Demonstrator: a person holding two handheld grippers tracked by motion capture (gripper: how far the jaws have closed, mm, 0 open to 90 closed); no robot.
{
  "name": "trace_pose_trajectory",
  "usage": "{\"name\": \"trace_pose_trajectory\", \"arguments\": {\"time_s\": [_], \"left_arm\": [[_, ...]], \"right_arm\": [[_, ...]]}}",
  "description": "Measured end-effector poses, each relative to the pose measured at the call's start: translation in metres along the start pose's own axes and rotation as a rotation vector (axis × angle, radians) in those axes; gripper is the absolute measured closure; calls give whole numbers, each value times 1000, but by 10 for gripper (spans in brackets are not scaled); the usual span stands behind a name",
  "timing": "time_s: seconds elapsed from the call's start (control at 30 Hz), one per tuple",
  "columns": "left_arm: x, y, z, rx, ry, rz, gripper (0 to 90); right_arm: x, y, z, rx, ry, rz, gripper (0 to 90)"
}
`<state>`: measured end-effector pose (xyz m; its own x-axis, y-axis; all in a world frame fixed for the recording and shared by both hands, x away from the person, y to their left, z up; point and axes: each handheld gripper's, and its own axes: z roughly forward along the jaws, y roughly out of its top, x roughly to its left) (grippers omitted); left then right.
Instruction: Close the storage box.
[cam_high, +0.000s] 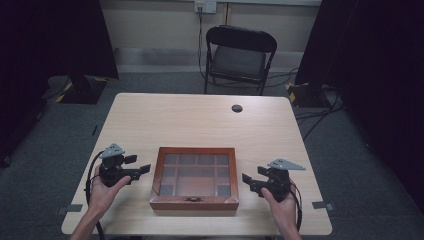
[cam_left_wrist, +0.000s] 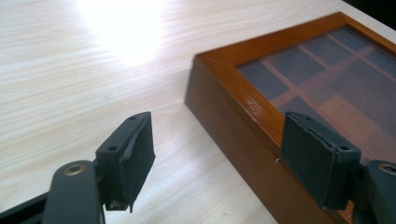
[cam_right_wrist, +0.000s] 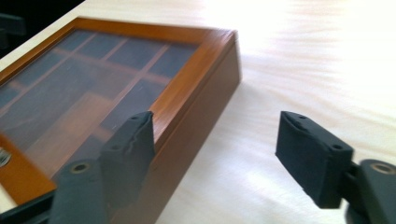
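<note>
A shallow wooden box (cam_high: 194, 150) with a glass lid over several compartments lies shut near the table's front edge, its small metal clasp facing me. My left gripper (cam_high: 138, 164) stands open just left of the box, jaws pointing at its side. In the left gripper view, the box's side wall and lid frame (cam_left_wrist: 233, 88) lie between the parted jaws of the left gripper (cam_left_wrist: 217, 126), untouched by the pads. My right gripper (cam_high: 252, 176) is open just right of the box. In the right gripper view, the box's edge (cam_right_wrist: 196, 84) sits by the right gripper (cam_right_wrist: 215, 120), unpressed.
The light wooden table (cam_high: 200, 120) has a round cable hole (cam_high: 237, 108) near its far edge. A black folding chair (cam_high: 240, 52) stands behind the table. Dark curtains hang at both sides, with cables on the grey floor.
</note>
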<state>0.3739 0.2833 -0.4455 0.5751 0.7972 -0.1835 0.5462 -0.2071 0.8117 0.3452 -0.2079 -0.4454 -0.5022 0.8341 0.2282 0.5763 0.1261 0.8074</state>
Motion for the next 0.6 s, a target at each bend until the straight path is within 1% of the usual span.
{"name": "trace_pose_trajectory", "arguments": {"time_s": [0.03,0.07,0.1,0.13,0.17,0.2,0.23,0.27,0.3,0.33,0.37,0.4,0.43,0.47,0.5,0.53,0.6], "left_arm": [[5,1,-1,0,22,-25,234],[9,1,-2,13,31,-23,220],[11,2,-2,14,35,-33,210],[14,2,-3,17,46,-33,208],[14,2,-3,17,46,-33,207],[17,2,-4,18,49,-36,207],[20,2,-4,20,46,-41,201],[26,1,-6,21,50,-54,182],[26,1,-6,21,50,-54,169],[33,0,-7,21,60,-69,175],[37,-2,-7,24,67,-81,179],[41,-3,-8,33,84,-86,178],[41,-3,-8,33,84,-86,175],[53,-9,-5,58,116,-105,175],[53,-9,-5,58,116,-105,174],[57,-11,-5,66,122,-110,174],[65,-18,-2,101,153,-120,172]], "right_arm": [[-7,4,-2,-1,-15,4,197],[-10,5,-3,-4,-28,7,185],[-14,6,-4,-6,-42,18,169],[-18,7,-4,-2,-58,31,152],[-18,7,-4,-2,-58,31,152],[-23,7,-5,-2,-66,40,150],[-33,8,-6,2,-91,54,149],[-39,8,-7,7,-99,66,149],[-39,8,-7,7,-99,66,149],[-49,7,-8,13,-120,86,148],[-55,6,-9,17,-131,98,148],[-60,4,-9,23,-150,107,148],[-60,4,-9,23,-150,107,148],[-70,-1,-10,39,-166,121,148],[-70,-1,-10,39,-166,121,148],[-78,-7,-9,58,-197,134,148],[-86,-15,-9,78,-214,152,148]]}}
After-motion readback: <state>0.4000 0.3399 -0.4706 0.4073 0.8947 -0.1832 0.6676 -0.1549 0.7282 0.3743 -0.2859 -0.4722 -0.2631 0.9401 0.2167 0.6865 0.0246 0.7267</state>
